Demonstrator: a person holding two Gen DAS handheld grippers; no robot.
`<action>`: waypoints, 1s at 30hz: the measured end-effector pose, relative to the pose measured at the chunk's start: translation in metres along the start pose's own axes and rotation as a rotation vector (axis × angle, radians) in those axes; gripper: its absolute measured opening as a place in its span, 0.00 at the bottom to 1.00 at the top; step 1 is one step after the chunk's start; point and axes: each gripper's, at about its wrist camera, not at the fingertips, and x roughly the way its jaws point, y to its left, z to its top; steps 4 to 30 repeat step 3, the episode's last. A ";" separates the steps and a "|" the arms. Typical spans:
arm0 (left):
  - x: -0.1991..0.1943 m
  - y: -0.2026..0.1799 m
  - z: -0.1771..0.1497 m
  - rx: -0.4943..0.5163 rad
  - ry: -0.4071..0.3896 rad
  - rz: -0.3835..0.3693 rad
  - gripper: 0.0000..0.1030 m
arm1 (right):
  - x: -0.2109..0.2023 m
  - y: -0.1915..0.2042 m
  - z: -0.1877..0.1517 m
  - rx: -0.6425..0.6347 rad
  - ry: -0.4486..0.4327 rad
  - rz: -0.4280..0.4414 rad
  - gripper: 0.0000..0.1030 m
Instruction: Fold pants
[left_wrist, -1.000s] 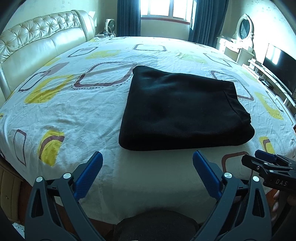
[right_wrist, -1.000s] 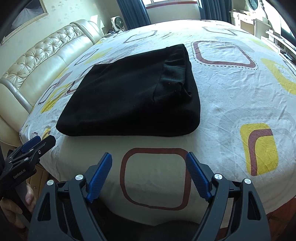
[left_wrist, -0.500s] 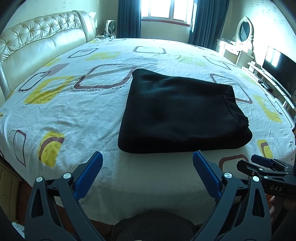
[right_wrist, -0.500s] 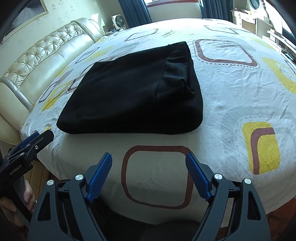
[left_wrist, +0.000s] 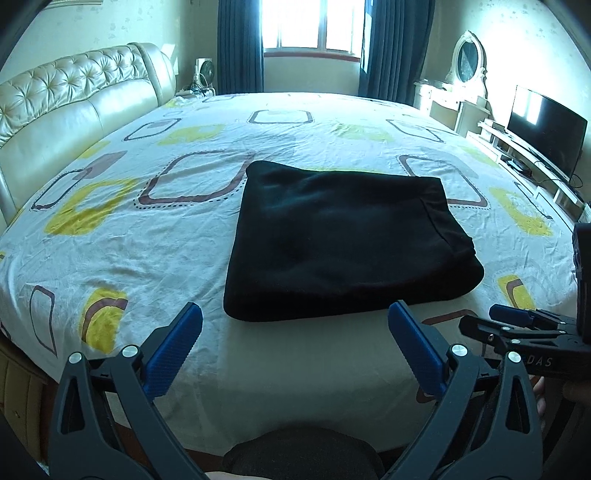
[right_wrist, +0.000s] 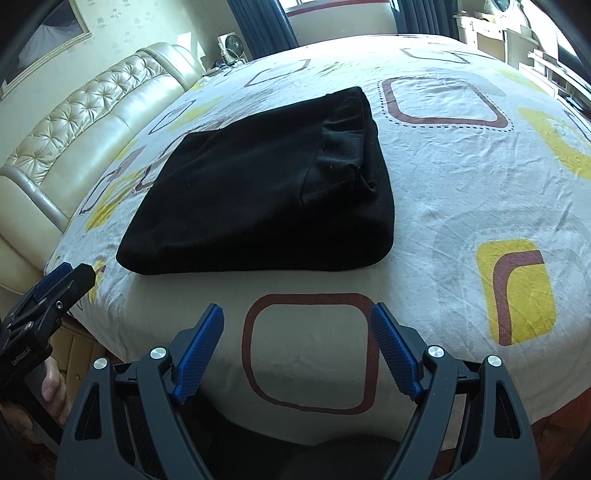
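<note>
Black pants (left_wrist: 343, 236) lie folded into a thick rectangle on the patterned bed sheet (left_wrist: 147, 236); the right wrist view shows the pants (right_wrist: 258, 192) with the waistband end at the far right. My left gripper (left_wrist: 295, 325) hangs open above the sheet just short of the near folded edge, nothing between its blue pads. My right gripper (right_wrist: 297, 325) is open too, over a brown square print near the bed's front edge, clear of the cloth. The right gripper (left_wrist: 517, 325) shows from the side at the lower right of the left wrist view.
A tufted cream headboard (left_wrist: 74, 99) runs along the left. A dressing table (left_wrist: 458, 96) and a TV (left_wrist: 543, 129) on a low stand sit at the right. Dark curtains and a window (left_wrist: 306, 33) are at the back. A hand (right_wrist: 51, 387) holds the left tool.
Both views have shifted slightly; the pants lie a little lower in the left wrist frame. Both grippers stay open and the pants have not moved on the bed.
</note>
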 end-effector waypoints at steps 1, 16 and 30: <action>0.002 0.007 0.006 -0.015 0.011 -0.007 0.98 | -0.004 -0.003 0.003 0.012 -0.009 0.007 0.78; 0.006 0.029 0.022 -0.060 0.000 -0.002 0.98 | -0.012 -0.012 0.017 0.035 -0.033 0.023 0.78; 0.006 0.029 0.022 -0.060 0.000 -0.002 0.98 | -0.012 -0.012 0.017 0.035 -0.033 0.023 0.78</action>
